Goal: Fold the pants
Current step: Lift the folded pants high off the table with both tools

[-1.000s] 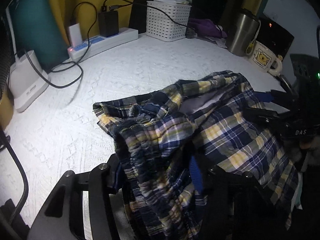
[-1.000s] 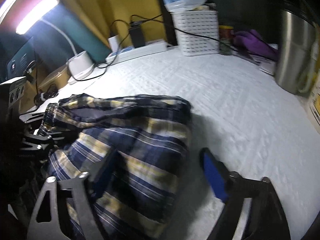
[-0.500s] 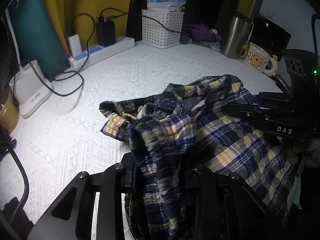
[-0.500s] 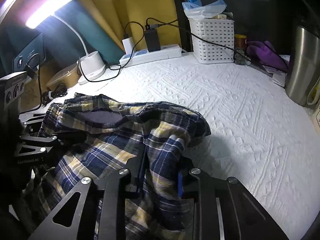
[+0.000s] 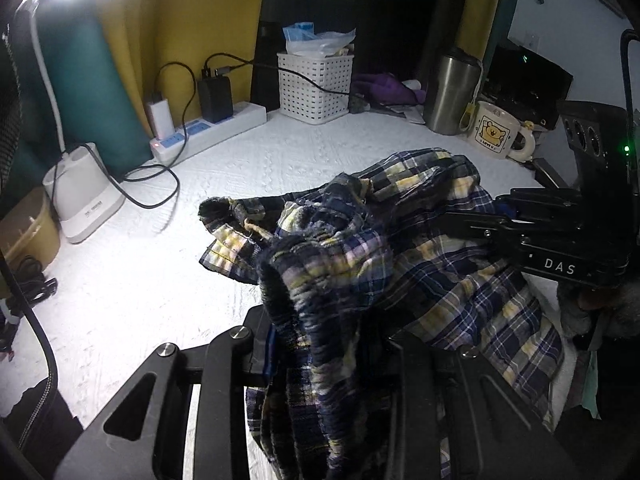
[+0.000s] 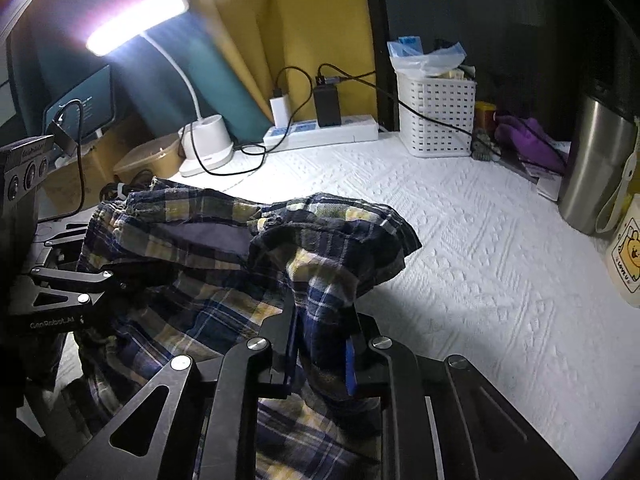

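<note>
The plaid pants [image 5: 440, 280], navy with yellow, lie bunched on the white textured cover [image 5: 132, 288]. My left gripper [image 5: 328, 332] is shut on a thick gathered fold at the cloth's left edge, held a little off the cover. My right gripper [image 6: 322, 320] has a fold of the pants [image 6: 192, 248] pinched between its blue pads, and its jaws are still closing on it. Each gripper shows in the other's view: the right one [image 5: 472, 220] reaches in from the right, the left one [image 6: 116, 280] from the left. The fingertips are buried in fabric.
Along the back stand a white basket [image 5: 316, 88], a power strip [image 5: 208, 132] with chargers and loose cables, and a white lamp base [image 5: 84, 196]. A steel tumbler [image 5: 452, 96] and a bear mug [image 5: 496, 132] stand at the right.
The right jaws went from wide open to pinched on the cloth. The left jaws tightened on their fold. Both grippers rose, pulling the pants up into bunches.
</note>
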